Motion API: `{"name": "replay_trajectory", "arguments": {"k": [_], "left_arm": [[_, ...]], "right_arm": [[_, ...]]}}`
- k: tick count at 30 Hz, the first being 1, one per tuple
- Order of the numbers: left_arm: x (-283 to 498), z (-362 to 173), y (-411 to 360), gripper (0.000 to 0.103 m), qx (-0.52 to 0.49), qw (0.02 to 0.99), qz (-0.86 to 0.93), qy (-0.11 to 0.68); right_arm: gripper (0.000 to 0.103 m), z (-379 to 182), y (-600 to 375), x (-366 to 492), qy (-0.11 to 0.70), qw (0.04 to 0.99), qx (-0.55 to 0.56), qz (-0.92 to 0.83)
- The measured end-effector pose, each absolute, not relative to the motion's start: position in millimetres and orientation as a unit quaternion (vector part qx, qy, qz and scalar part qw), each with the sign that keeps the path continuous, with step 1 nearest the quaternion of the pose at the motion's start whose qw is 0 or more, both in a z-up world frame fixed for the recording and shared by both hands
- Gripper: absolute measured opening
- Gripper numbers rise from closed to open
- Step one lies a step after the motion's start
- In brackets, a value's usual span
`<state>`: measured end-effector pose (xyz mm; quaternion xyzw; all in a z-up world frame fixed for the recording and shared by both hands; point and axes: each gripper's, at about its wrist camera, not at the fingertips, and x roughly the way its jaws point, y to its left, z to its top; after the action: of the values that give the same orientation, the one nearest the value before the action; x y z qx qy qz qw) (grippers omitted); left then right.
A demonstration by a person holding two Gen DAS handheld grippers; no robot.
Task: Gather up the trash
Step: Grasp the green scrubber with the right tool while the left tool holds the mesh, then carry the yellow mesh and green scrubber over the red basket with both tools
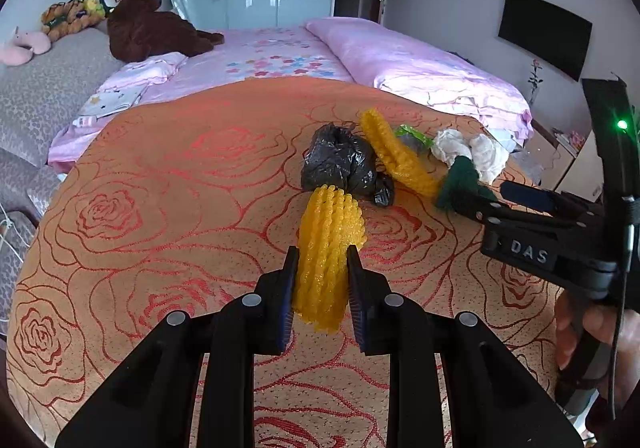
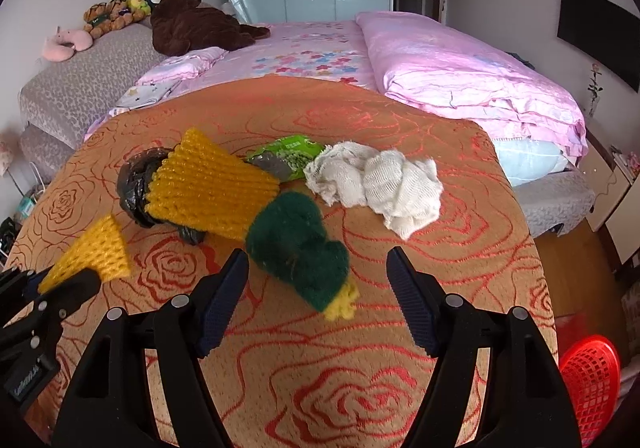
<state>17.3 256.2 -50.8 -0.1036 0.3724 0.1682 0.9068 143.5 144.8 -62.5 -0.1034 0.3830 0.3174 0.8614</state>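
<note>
We have one piece of trash in hand and the rest is still out on the tabletop. Our left gripper has its fingers pinched on a yellow foam net, lifted clear of the cloth near the tabletop's near edge. Left to collect, clustered toward the far right corner: a black bag, a second net lying across it, a green wrapper, a white rag and a green scourer. Our right gripper points down at a slant toward the scourer, fingers spread wide on either side of it and not yet pressing it; whether they touch it we cannot tell. A red basket sits on the floor off the tabletop's near right corner, probably where the trash goes; nothing shows inside it from here. We judge the job barely begun.
</note>
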Motion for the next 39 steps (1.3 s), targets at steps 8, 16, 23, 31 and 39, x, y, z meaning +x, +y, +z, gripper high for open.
{"name": "replay_trajectory", "arguments": {"k": [8, 16, 23, 31, 39], "left_arm": [[18.8, -50.2, 251.2, 0.022, -0.102, 0.908, 0.164, 0.372], [19.6, -50.7, 250.5, 0.022, -0.105, 0.907, 0.164, 0.373], [20.4, -50.8, 249.5, 0.022, -0.104, 0.907, 0.164, 0.373], [20.8, -48.3, 241.3, 0.022, -0.1, 0.909, 0.16, 0.371], [21.3, -42.8, 234.0, 0.022, -0.097, 0.912, 0.154, 0.366]], "right_arm": [[0.045, -69.8, 152.3, 148.3, 0.408, 0.844, -0.101, 0.332], [0.036, -68.4, 143.4, 140.7, 0.405, 0.848, -0.104, 0.326], [0.033, -67.6, 121.8, 130.7, 0.402, 0.853, -0.096, 0.318], [0.032, -65.9, 92.9, 120.3, 0.401, 0.859, -0.074, 0.309], [0.032, -53.0, 60.3, 107.9, 0.387, 0.874, -0.05, 0.29]]}}
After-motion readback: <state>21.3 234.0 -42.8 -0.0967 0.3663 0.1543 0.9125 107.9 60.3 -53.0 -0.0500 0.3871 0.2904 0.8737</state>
